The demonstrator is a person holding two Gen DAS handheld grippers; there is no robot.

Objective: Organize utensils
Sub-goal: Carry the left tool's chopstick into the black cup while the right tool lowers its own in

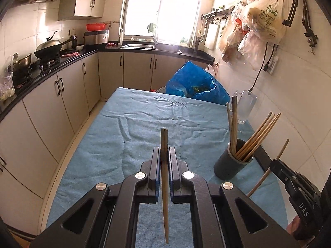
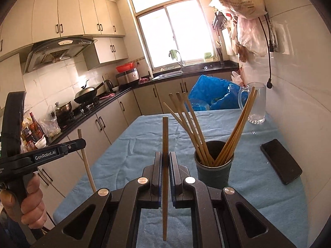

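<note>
My left gripper (image 1: pixel 164 152) is shut on a single wooden chopstick (image 1: pixel 164 186) and holds it upright above the blue cloth. My right gripper (image 2: pixel 165 157) is shut on another chopstick (image 2: pixel 165 136), also upright. A dark round holder (image 1: pixel 232 161) with several chopsticks stands on the cloth, right of the left gripper; in the right wrist view the holder (image 2: pixel 214 170) is just right of the right gripper. Each gripper shows in the other's view: the right one (image 1: pixel 275 163) with its chopstick at the far right, the left one (image 2: pixel 82 142) at the left.
A table under a blue cloth (image 1: pixel 144 113). A glass mug (image 2: pixel 256 105) stands at the back right by the wall. A black phone (image 2: pixel 281 161) lies right of the holder. A blue plastic bag (image 1: pixel 196 84) sits behind the table. Kitchen counters run along the left.
</note>
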